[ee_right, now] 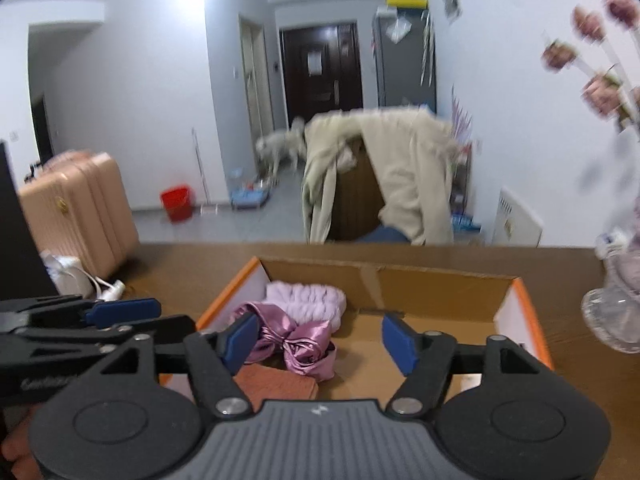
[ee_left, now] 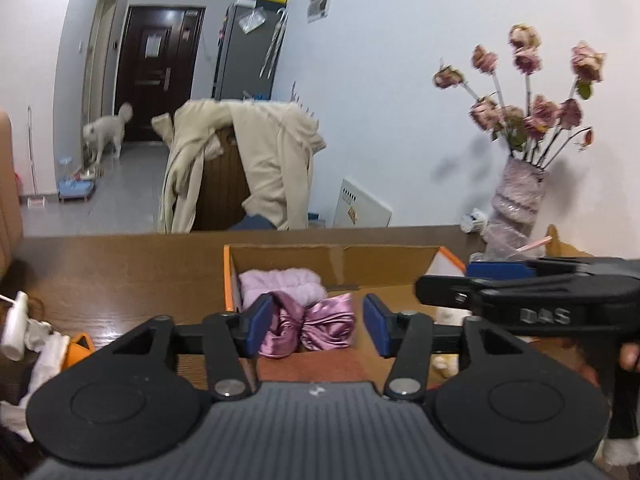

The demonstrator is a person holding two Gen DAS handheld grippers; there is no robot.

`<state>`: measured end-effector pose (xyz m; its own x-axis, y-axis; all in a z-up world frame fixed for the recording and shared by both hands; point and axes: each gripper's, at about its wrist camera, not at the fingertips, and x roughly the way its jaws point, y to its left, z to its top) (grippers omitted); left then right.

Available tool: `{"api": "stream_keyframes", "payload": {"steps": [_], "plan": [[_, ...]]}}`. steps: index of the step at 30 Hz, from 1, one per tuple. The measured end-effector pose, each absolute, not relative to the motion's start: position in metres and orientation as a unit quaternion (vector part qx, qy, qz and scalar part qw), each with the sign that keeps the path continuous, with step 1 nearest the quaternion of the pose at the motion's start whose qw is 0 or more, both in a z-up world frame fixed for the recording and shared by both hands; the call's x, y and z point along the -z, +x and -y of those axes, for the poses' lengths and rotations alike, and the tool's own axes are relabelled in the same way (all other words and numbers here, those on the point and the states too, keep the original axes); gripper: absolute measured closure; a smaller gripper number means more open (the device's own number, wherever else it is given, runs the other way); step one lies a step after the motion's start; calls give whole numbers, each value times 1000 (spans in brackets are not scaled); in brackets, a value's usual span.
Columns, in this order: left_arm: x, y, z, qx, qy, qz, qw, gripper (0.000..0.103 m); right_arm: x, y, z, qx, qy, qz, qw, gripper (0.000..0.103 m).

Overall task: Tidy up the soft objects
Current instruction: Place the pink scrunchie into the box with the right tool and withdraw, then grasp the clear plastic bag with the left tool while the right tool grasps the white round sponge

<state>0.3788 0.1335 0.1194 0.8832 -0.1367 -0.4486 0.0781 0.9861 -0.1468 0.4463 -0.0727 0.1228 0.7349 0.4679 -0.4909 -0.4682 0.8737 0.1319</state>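
Note:
An open cardboard box (ee_left: 340,258) (ee_right: 440,280) with orange edges stands on the brown table. Inside lie a fluffy lilac cloth (ee_left: 282,284) (ee_right: 306,298), a shiny pink satin bow (ee_left: 310,326) (ee_right: 296,338) and a rust-brown cloth (ee_left: 312,366) (ee_right: 276,384). My left gripper (ee_left: 317,326) is open and empty above the box, its pads either side of the bow without touching it. My right gripper (ee_right: 320,342) is open and empty above the box, right of the bow. The right gripper also shows in the left wrist view (ee_left: 520,292), the left gripper in the right wrist view (ee_right: 92,320).
A vase of dried pink roses (ee_left: 516,200) stands at the table's back right, with a glass vessel (ee_right: 612,320) near it. White cloths and an orange item (ee_left: 78,350) lie left of the box. A coat-draped chair (ee_left: 240,168) stands behind the table.

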Motion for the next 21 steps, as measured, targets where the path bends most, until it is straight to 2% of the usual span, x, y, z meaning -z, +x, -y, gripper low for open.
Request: {"api": "stream_keyframes", "payload": {"steps": [7,14,16,21], "plan": [[-129,304,-96,54,-23,-208,976,31,-126,348,111,-243,11,-210,947,24],[-107,230,-65,64,7,-197,978,26,-93,267,141,-210,-6,-193,959,23],[-101,212,-61,70,2,-192,979,21,-85,248,150,-202,-5,-192,960,21],[-77,173,-49,84,-8,-214,973,21,-66,209,172,-186,10,-200,962,18]]}}
